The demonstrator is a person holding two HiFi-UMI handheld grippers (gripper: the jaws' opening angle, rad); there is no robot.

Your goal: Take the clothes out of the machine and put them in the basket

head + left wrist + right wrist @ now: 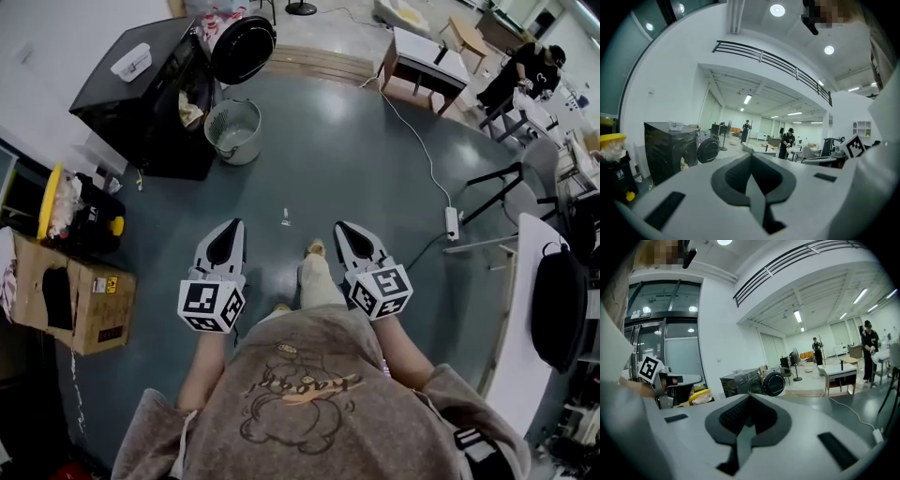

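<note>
- Well, the left gripper (231, 227) and the right gripper (347, 229) are both closed and empty, and they point forward side by side.
- The machine (141, 94), a glossy black box, stands well ahead-left of the left gripper, its round door (242, 49) swung open.
- Pale crumpled clothes (190, 111) lie in its opening.
- The basket (217, 120), round slatted plastic, stands upright just beside it.

I see a grey floor (356, 178) carrying the machine (141, 94), the basket (232, 131) just beside it, a box (70, 295) (cardboard) nearer me, and a power strip (452, 223).
</note>
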